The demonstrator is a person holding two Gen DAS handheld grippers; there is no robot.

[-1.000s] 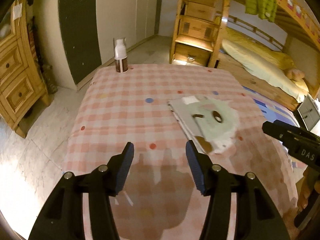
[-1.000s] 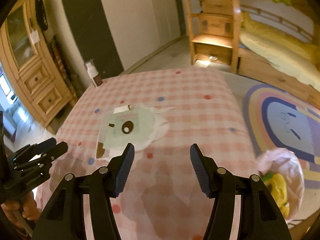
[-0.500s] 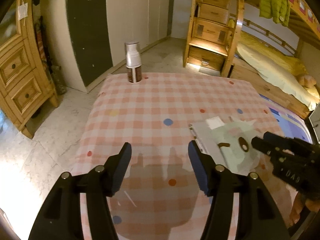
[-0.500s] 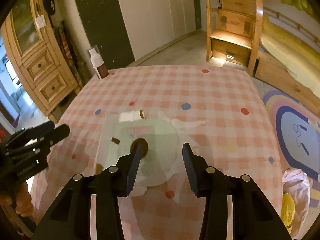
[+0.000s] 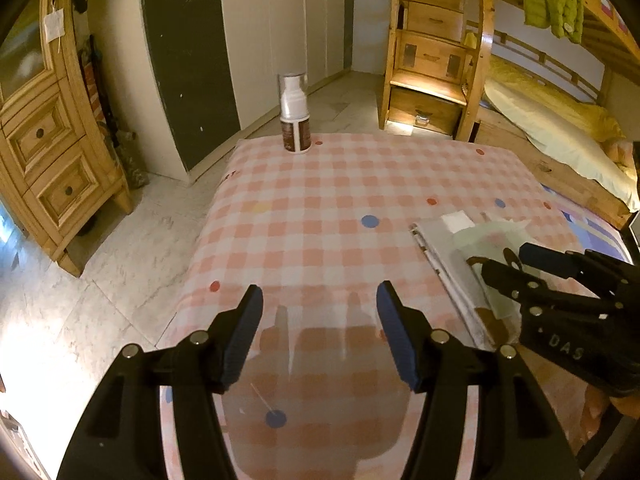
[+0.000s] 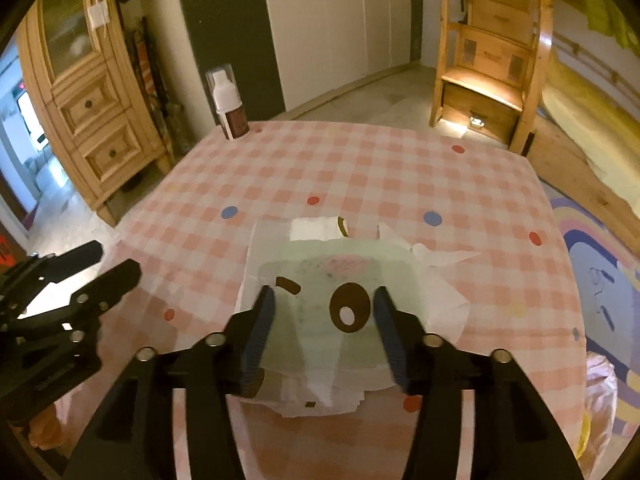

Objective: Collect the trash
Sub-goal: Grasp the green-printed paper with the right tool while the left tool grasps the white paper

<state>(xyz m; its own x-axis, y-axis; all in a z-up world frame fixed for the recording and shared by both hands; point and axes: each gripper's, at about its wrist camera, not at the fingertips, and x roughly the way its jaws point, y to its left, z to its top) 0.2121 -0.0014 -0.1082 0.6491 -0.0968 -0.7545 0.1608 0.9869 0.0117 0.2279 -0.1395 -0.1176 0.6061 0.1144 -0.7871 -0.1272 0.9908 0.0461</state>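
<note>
A flat, pale green and white wrapper with a brown eye print [image 6: 340,292] lies on the pink checked tablecloth [image 6: 360,168]. My right gripper [image 6: 324,332] is open and hangs just above the wrapper's near half, one finger on each side of the print. In the left wrist view the wrapper [image 5: 460,248] lies at the right and the right gripper [image 5: 504,260] reaches over it. My left gripper [image 5: 318,332] is open and empty over bare cloth, left of the wrapper. It also shows in the right wrist view [image 6: 108,264].
A white and brown spray bottle [image 5: 294,120] stands at the table's far left corner. A pink bag with yellow contents [image 6: 596,400] sits on the floor at the right. A wooden cabinet [image 5: 44,152] stands left, bunk-bed stairs [image 5: 432,60] behind.
My right gripper has moved forward and down over the wrapper. My left gripper has drifted left and tilted up, so the bottle looks nearer. Both stay open.
</note>
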